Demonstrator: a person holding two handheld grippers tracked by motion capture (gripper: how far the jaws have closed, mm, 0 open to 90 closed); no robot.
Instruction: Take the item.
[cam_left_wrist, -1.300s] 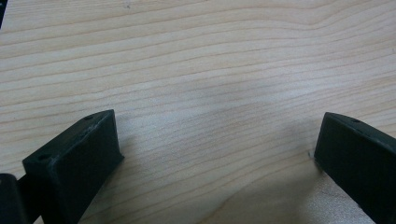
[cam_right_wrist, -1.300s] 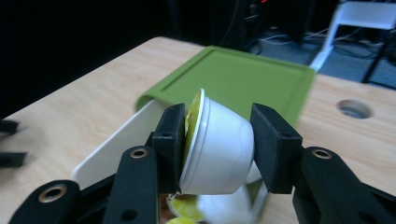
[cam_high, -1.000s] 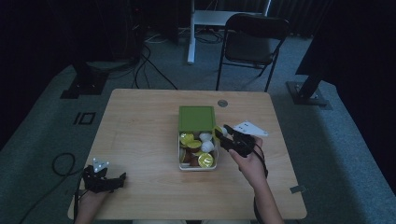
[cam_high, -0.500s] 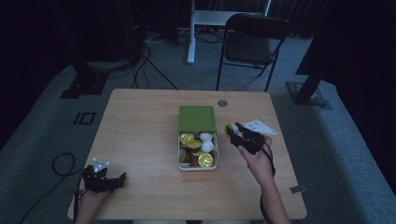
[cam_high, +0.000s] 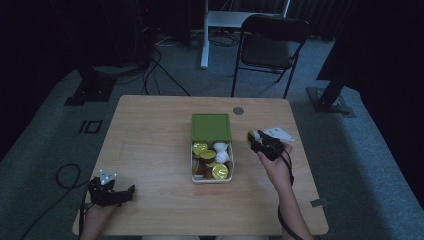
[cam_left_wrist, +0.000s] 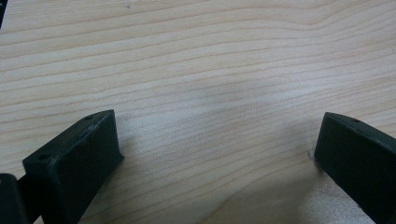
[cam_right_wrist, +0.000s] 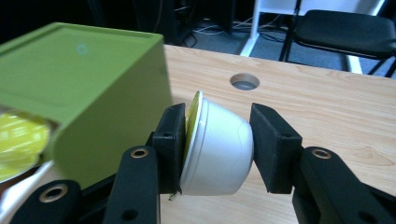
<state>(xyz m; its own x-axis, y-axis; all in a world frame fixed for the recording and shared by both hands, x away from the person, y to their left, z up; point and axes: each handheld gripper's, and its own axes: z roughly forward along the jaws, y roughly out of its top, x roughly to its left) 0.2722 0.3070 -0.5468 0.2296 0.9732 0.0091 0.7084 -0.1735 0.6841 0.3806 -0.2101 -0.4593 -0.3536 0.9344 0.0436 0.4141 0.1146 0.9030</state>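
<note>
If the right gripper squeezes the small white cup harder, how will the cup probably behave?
The white cup, clamped on its side in the right gripper, looks thin-walled, so it would probably dent. Its smooth, tapered wall may let it slip out toward the narrow end. Set down on its side, it would likely roll in a curve.

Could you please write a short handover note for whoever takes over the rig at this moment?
Right gripper: shut on a white capsule with a yellow-green foil lid, held on its side between the jaws, above the table to the right of the box.
Left gripper: open, nothing between its jaws, resting near the table's front left corner.
Box: open, in mid-table, with its green lid slid to the far end; several capsules lie inside.
Done: one capsule is out of the box and gripped.
Left: probably to set this capsule down; the pictures do not show where.
</note>
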